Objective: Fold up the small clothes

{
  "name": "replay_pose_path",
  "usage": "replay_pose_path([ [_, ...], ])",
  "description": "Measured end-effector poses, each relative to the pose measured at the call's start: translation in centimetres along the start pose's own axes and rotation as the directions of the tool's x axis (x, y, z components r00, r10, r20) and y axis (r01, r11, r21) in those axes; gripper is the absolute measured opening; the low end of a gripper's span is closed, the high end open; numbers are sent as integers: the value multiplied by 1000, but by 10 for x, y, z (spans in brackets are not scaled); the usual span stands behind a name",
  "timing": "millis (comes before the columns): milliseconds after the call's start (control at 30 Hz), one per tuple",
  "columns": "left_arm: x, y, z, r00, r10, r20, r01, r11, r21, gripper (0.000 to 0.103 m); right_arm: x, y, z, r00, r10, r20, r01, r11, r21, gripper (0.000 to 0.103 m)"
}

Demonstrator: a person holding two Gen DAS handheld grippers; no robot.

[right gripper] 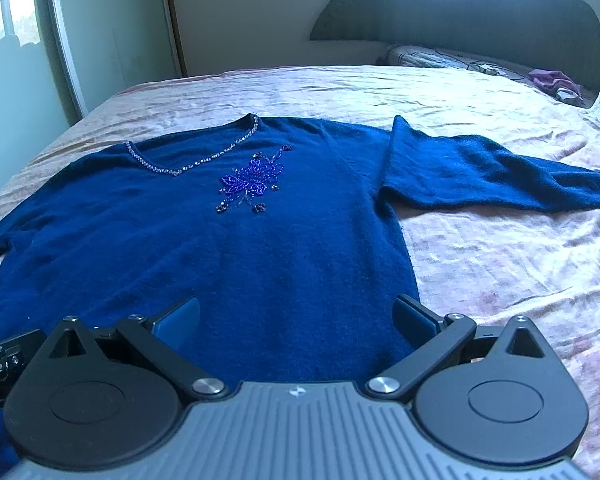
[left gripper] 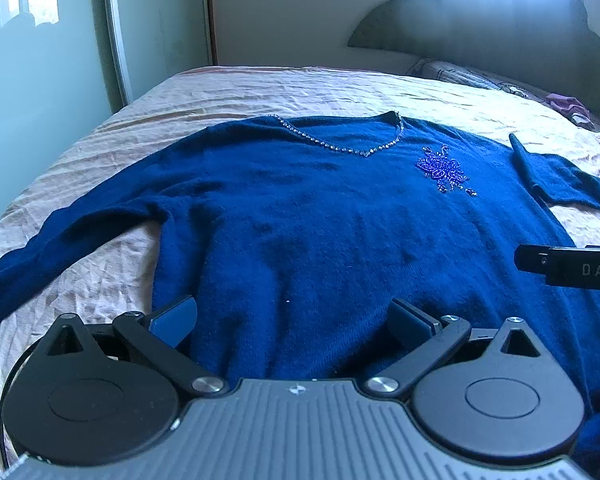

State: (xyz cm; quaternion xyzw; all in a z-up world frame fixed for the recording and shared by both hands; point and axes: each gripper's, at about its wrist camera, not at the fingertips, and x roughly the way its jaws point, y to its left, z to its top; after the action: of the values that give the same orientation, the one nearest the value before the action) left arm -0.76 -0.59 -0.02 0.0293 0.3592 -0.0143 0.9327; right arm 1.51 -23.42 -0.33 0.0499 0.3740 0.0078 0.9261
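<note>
A blue sweater lies flat on the bed, front side up, with a bead flower on the chest. One sleeve goes out to the left. The other sleeve lies bent on the right. The left claw is wide open over the bottom edge. The right claw is wide open too, holding nothing. A purple cloth sits far back by the pillow.

"DAS" legible on right hand-held gripper; rest cut off.
</note>
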Motion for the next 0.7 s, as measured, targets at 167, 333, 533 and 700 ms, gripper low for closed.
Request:
replay_pose_path([
  [167, 0, 0, 0, 1000, 1, 0, -1, 1000, 0, 102, 0, 0, -1, 1000, 0, 0, 0, 1000, -1, 103],
  [333, 0, 0, -1, 1000, 0, 1, 0, 1000, 2, 102, 0, -1, -1, 1000, 0, -2, 0, 1000, 5, 103],
  [533, -1, -3, -1, 1000, 2, 3, -2, 1000, 7, 102, 0, -1, 0, 1000, 0, -2, 0, 1000, 5, 103],
  [700, -1, -5, 3, 1000, 2, 12, -3, 1000, 19, 102, 1, -4, 0, 1000, -3, -1, 3, 1000, 12, 103],
])
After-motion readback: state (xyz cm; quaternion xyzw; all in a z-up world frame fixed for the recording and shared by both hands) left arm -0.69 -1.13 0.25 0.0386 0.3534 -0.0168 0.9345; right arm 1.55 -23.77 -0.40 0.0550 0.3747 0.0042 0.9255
